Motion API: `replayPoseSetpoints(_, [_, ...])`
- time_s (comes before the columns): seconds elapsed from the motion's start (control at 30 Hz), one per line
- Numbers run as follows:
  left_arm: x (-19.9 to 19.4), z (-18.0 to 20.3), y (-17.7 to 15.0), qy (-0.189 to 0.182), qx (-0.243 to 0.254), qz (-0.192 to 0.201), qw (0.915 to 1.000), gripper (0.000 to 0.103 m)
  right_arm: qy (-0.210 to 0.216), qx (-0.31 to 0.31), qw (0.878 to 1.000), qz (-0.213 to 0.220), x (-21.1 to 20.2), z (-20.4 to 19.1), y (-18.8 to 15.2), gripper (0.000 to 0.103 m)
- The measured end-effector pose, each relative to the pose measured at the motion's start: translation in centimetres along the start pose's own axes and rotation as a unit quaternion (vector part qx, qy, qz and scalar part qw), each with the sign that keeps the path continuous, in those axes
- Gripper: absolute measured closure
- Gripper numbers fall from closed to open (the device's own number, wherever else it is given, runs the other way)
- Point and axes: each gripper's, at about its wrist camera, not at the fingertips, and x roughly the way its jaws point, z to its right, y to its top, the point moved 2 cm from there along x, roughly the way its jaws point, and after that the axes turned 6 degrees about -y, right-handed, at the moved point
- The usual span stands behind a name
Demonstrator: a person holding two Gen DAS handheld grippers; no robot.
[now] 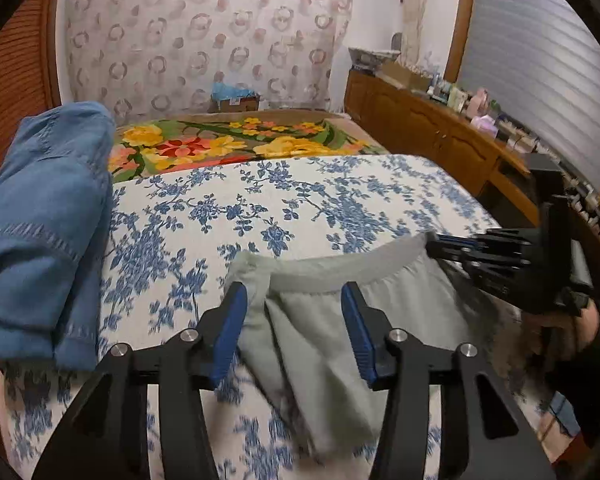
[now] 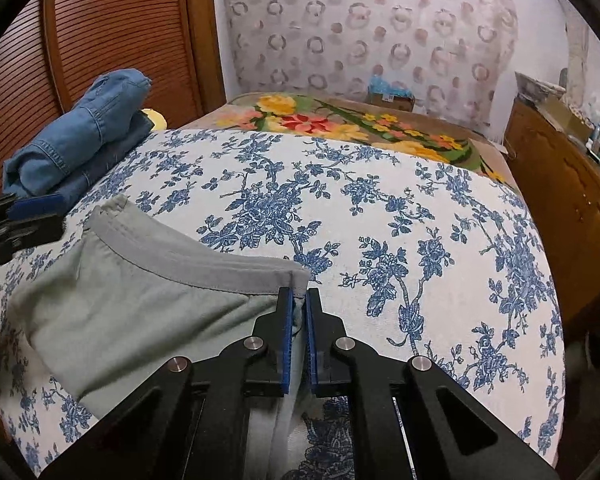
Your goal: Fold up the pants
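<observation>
Pale grey-green pants with a grey waistband lie on the blue-flowered bedcover. My left gripper is open, its blue pads standing apart on either side of the waistband's left end, with a fold of cloth between them. My right gripper is shut on the pants' right waistband corner. In the left wrist view the right gripper pinches that corner from the right, with a hand behind it. The left gripper shows at the left edge of the right wrist view, beside the waistband's far end.
A stack of folded blue jeans sits at the bed's left side. A bright flowered blanket covers the far end, with a cardboard box behind it. A cluttered wooden sideboard runs along the right. Slatted wooden doors stand on the left.
</observation>
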Motion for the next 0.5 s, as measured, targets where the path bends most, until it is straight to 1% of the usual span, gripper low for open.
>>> replayPoseSetpoints(0.1, [-1.3,0.1,-1.4,-0.007,-0.006,0.000,1.0000,0.052,0.003,0.003,1.000,-0.003,-0.2,0.1,0.0,0.097])
replayPoseSetpoints(0.2, [-1.8,0.3,-3.0,-0.011,-0.010,-0.009,0.9999,0.053,0.005,0.002,1.000,0.002,-1.1,-0.1,-0.2,0.093])
replayPoseSetpoints(0.3, [-1.9,0.8,-4.5,-0.018,-0.010,-0.019,0.9996,0.052,0.004,0.000,1.000,0.015,-2.7,-0.1,-0.8,0.089])
replayPoseSetpoints(0.37, [-2.0,1.0,-5.0,-0.018,-0.009,-0.021,0.9996,0.052,0.007,0.002,1.000,0.022,-3.8,-0.1,-1.4,0.083])
replayPoseSetpoints(0.43, [-1.9,1.3,-5.6,-0.022,-0.008,-0.023,0.9995,0.053,0.011,0.002,1.000,0.028,-4.9,-0.1,-2.2,0.079])
replayPoseSetpoints(0.5, [-1.9,1.5,-5.9,-0.022,-0.007,-0.025,0.9994,0.053,0.017,-0.001,0.999,0.032,-6.0,-0.2,-3.2,0.078])
